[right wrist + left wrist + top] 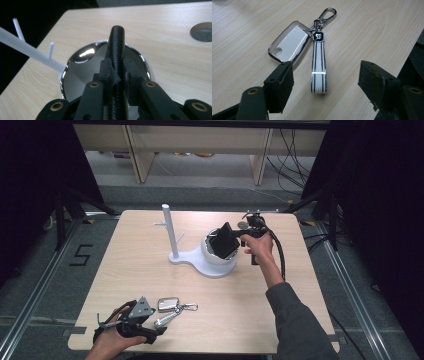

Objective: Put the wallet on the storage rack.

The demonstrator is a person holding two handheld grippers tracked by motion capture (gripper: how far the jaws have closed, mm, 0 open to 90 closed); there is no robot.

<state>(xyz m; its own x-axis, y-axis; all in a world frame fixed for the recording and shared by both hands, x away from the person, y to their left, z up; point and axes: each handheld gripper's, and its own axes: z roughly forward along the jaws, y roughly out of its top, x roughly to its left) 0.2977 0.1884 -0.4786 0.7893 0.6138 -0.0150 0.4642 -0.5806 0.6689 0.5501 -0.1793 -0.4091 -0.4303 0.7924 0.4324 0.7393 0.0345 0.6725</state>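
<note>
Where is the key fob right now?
In the high view the key fob lies near the table's front edge, left of centre, just ahead of the open left hand-held gripper.

1. In the right gripper view, the black braided handle [117, 50] ran down between the closed jaws and off the bottom edge, so its lower part stayed hidden.
2. The jaws covered the near part of the shiny bowl [82, 56].
3. The white stand [30, 53] was cut off by the left edge.
4. In the left gripper view, one jaw overlapped a corner of the key fob [289, 42].
5. In the high view, the keyring [176, 307] was too small to make out in detail.
</note>
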